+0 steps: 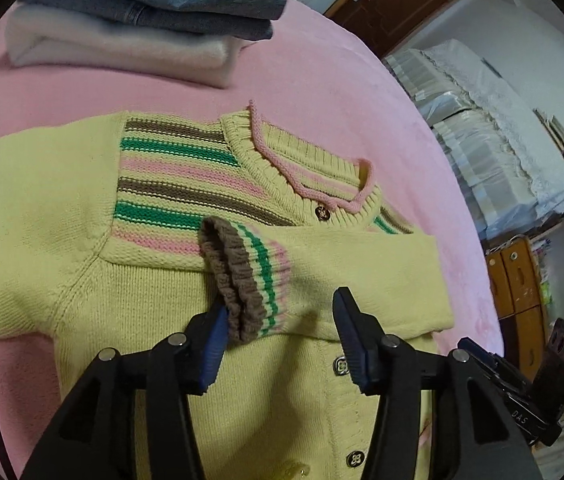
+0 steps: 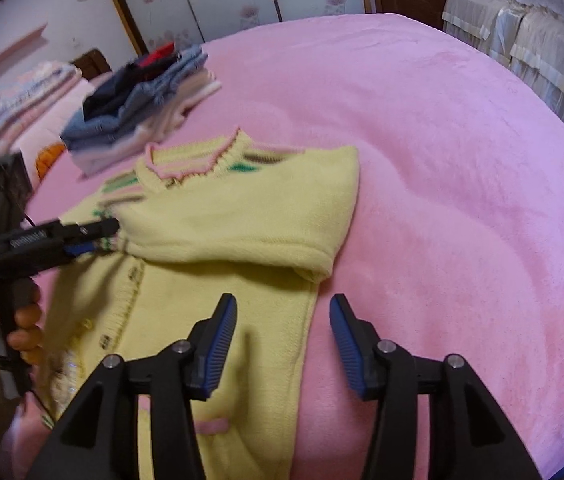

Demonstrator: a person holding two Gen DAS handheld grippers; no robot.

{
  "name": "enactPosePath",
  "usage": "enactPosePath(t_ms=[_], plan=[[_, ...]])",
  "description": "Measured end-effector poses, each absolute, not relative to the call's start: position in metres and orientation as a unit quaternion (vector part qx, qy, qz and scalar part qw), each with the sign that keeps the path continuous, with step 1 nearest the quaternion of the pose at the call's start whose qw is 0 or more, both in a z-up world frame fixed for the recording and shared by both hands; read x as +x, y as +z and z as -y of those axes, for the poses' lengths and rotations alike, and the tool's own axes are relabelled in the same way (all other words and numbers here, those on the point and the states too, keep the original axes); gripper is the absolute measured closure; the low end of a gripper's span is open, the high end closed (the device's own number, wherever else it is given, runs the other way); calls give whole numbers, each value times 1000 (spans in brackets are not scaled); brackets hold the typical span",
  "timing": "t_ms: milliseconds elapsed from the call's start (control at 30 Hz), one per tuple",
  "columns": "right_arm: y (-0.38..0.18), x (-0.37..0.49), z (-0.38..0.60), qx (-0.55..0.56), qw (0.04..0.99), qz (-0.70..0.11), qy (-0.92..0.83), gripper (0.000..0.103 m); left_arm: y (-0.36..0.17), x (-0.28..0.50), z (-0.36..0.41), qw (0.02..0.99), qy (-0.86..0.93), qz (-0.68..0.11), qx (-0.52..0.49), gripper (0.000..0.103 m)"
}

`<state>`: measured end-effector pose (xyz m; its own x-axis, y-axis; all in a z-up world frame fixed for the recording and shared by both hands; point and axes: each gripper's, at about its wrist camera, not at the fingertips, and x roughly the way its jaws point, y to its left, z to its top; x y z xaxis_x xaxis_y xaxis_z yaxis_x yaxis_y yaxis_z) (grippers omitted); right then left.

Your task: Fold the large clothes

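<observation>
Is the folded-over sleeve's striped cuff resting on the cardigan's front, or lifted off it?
Touching. The left wrist view shows the striped cuff lying flat on the yellow cardigan, no gap beneath, between the open left gripper.

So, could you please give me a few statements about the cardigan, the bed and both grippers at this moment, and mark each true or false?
1. The yellow cardigan lies on a pink blanket. True.
2. One sleeve is folded across the cardigan's chest. True.
3. The left gripper is clamped shut on the striped cuff. False: its jaws stand apart, with the cuff lying between them.
4. The right gripper holds the cardigan's hem. False: it is open, with nothing gripped, over the cardigan's side edge.
5. A stack of folded clothes sits beyond the collar. True.
6. The cardigan closes with a zip. False: it has buttons.
</observation>
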<state>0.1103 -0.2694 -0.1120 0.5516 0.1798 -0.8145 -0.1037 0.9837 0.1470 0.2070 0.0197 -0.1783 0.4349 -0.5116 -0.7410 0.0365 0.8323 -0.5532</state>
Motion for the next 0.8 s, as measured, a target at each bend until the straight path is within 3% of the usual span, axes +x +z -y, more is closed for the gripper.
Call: enactPosePath(t_ms=[167, 367, 467, 533, 567, 667, 800], plan=[[-105, 126, 281, 79, 882, -458, 73, 50, -186, 219, -30, 799, -180, -495, -290, 54], [-106, 167, 300, 108, 882, -455, 51, 50, -182, 231, -26, 806, -188, -489, -275, 54], [-116, 195, 307, 113, 879, -462, 38, 50, -174, 235, -25, 818, -185, -487, -245, 71], [-125, 210, 309, 111, 875, -470, 35, 50, -171, 238, -26, 821, -176, -494, -224, 89], [-131, 218, 309, 109, 871, -477, 34, 53, -170, 239, -25, 824, -177, -494, -214, 92], [-142, 229, 302, 91, 867, -488, 39, 94, -160, 241, -11, 844, -168, -486, -155, 96], [-127, 221, 295, 65, 894, -442, 24, 95, -147, 240, -12, 872, -155, -451, -109, 97]])
